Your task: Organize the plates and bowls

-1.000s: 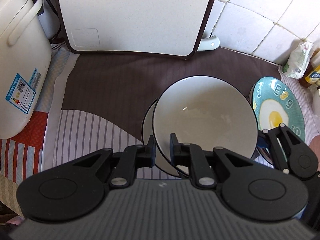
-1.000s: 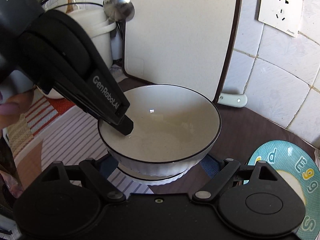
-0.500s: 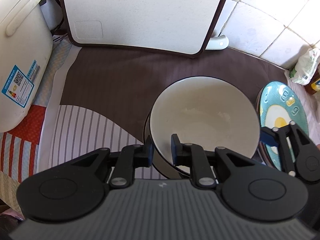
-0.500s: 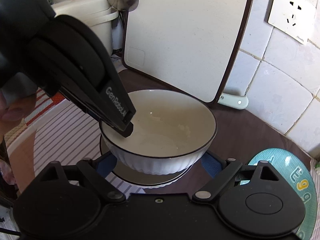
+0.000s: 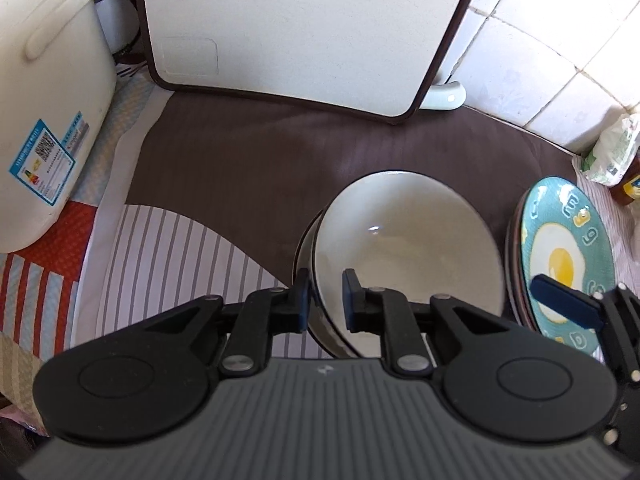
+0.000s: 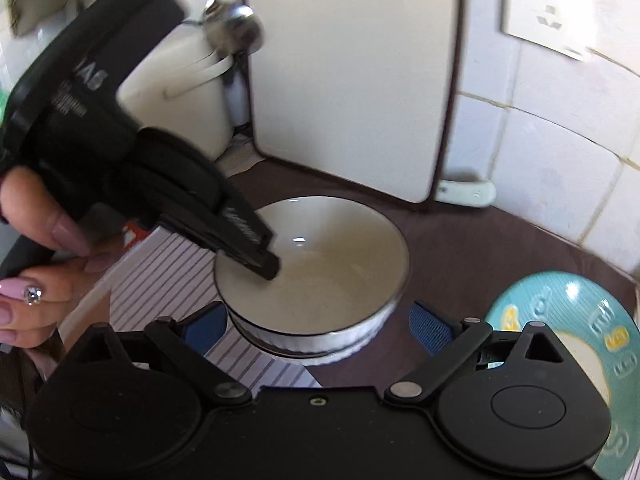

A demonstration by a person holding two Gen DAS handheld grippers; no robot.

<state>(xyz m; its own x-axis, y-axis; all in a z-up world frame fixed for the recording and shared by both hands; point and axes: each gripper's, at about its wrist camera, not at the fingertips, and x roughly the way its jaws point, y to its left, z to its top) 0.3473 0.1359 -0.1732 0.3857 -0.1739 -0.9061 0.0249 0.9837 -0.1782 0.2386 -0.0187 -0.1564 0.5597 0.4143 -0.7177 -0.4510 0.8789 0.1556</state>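
A white bowl with a dark rim [image 5: 404, 240] [image 6: 320, 264] sits nested in a second white bowl [image 5: 310, 276] [image 6: 320, 344] on the brown mat. My left gripper [image 5: 325, 300] straddles the top bowl's near-left rim, one finger outside and one inside; its jaws look slightly parted from the rim. It also shows in the right wrist view [image 6: 264, 264]. My right gripper [image 6: 316, 322] is open wide, its blue pads either side of the bowls, not touching. A teal fried-egg plate [image 5: 568, 256] [image 6: 568, 316] lies on a stack at the right.
A white cutting board [image 5: 304, 28] leans on the tiled wall behind. A white rice cooker [image 5: 44, 92] stands at the left. A packet and a bottle [image 5: 616, 160] stand at the far right. A ladle [image 6: 236, 32] hangs at the back.
The top bowl has come down into the lower bowl. Both grippers have pulled up and back, so the bowls look smaller. The left jaws have widened a little at the rim.
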